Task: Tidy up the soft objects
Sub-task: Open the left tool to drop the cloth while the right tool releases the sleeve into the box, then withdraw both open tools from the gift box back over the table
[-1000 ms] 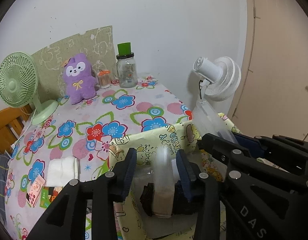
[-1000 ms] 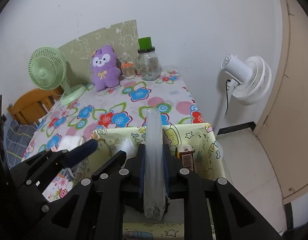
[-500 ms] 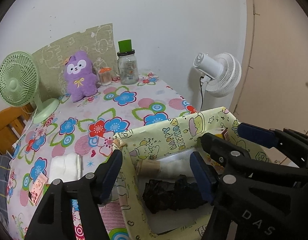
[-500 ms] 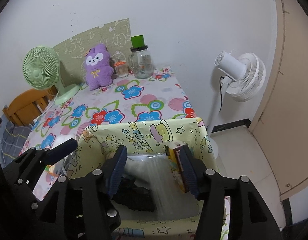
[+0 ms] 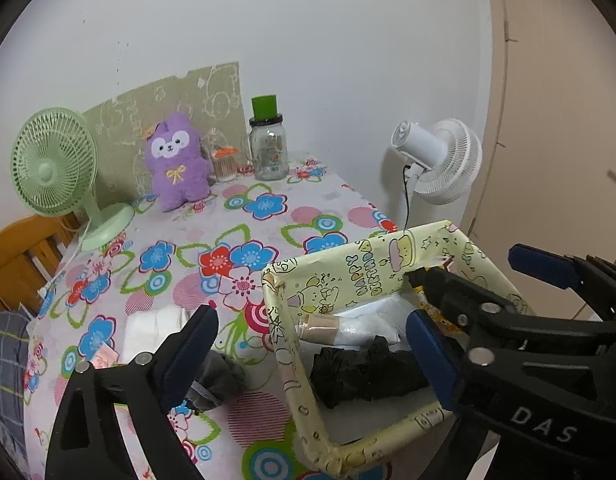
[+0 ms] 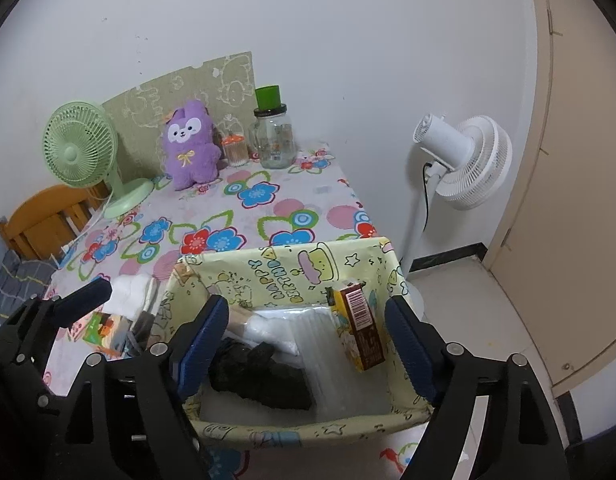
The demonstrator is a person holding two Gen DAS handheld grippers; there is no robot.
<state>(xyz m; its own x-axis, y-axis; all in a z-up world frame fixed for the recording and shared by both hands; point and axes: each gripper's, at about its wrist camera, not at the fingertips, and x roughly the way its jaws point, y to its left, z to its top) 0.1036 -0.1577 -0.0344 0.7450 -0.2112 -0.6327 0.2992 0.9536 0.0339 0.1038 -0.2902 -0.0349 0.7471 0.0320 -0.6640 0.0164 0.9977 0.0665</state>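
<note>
Opening over the yellow box [image 6: 291,276] at the surface's near right corner, your left tool [image 5: 308,356] and right tool [image 6: 308,336] pinch nothing. Its clear bag [image 6: 328,344] lies inside. Lowering carelessly could snag its rim and tip it off.

The right gripper [image 6: 308,344], jaws opening and empty, hangs over a yellow cartoon-print fabric box [image 6: 283,268]. Inside lie a crumpled black cloth [image 6: 263,376] and a clear plastic bag [image 6: 328,356].
</note>
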